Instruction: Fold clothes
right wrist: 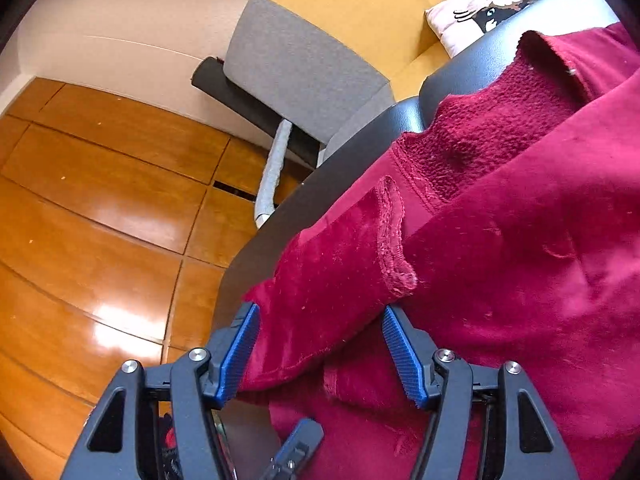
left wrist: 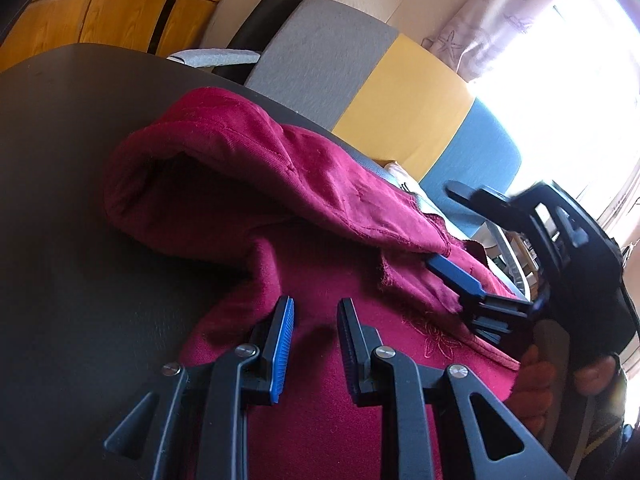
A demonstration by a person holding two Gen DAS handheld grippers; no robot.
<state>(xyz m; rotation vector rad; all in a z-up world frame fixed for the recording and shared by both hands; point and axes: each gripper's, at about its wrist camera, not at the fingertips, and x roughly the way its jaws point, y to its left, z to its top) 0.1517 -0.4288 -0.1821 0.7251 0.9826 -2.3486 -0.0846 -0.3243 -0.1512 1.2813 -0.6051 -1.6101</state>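
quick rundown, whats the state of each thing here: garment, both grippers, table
dark red fleece garment: crumpled, part folded, one flap lifted off the rest
left gripper: open, over the garment, holding nothing
right gripper: jaws apart, a fold of the garment between them, not clamped
dark table top: garment lying on it, reaching its far edge

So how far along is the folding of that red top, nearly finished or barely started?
Early, I'd say. Done: the dark red garment lies on the black table, one part already turned over into a puffy loop. In hand: the right gripper has its fingers open around a fleecy edge; the left gripper hovers open above the cloth. Left: it is rumpled and hangs over the table edge, so neat folds remain to be made.
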